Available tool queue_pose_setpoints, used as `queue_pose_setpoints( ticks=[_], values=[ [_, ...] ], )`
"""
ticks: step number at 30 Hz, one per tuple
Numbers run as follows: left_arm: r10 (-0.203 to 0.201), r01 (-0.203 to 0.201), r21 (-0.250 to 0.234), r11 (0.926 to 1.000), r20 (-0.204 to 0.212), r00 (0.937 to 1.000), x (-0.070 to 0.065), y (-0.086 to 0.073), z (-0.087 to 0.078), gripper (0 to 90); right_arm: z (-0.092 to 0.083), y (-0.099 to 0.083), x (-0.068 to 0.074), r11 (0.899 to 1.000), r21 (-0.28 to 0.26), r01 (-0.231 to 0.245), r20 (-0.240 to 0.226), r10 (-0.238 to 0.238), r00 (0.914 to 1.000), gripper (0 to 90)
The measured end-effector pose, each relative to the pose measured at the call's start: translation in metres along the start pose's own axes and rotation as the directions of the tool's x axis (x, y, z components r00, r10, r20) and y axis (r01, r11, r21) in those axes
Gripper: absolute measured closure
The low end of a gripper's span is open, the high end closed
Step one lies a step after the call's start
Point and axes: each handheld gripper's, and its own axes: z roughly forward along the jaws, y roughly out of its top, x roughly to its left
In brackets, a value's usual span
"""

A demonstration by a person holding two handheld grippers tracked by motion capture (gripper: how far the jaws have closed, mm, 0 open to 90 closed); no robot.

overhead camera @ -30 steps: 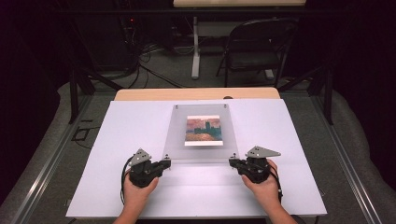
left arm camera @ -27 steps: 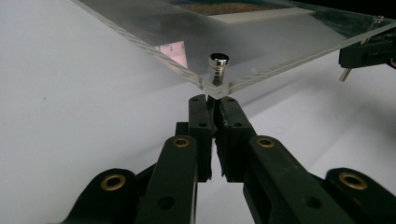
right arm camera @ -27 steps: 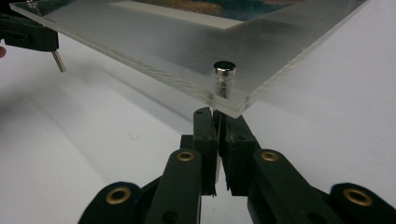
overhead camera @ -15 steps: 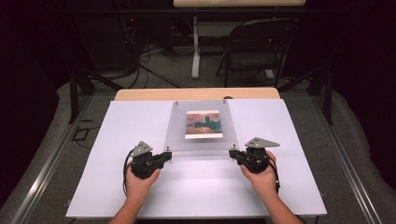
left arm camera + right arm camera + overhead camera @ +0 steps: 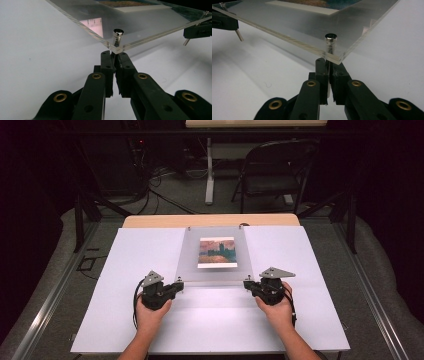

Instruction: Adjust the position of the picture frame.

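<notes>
we've got the left gripper point(image 5: 113, 53) pinched on the frame point(image 5: 212, 270) post just above it, right gripper point(image 5: 328, 61) same, opposite corner

I see a clear frame point(image 5: 215, 257) with an orange-and-teal picture point(image 5: 216, 252), silver studs point(image 5: 118, 33), on a white tabletop point(image 5: 130, 265).

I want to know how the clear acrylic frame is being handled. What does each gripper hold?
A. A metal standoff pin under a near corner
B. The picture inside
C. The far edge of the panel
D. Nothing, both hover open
A: each gripper view shows the jaws shut on a pin, left gripper on metal standoff pin, right gripper likewise.
</notes>
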Motion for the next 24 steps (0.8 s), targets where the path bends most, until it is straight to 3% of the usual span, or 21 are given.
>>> queue_pose_setpoints(
  ticks=[24],
  values=[
    [0.016, -0.015, 0.060, 0.9981, -0.026, 0.9995, 0.000, -0.012, 0.011, 83.8, 0.010, -0.013, -0.004, 0.998, 0.057, -0.022, 0.015, 0.021, 0.9997, 83.9]
  ],
)
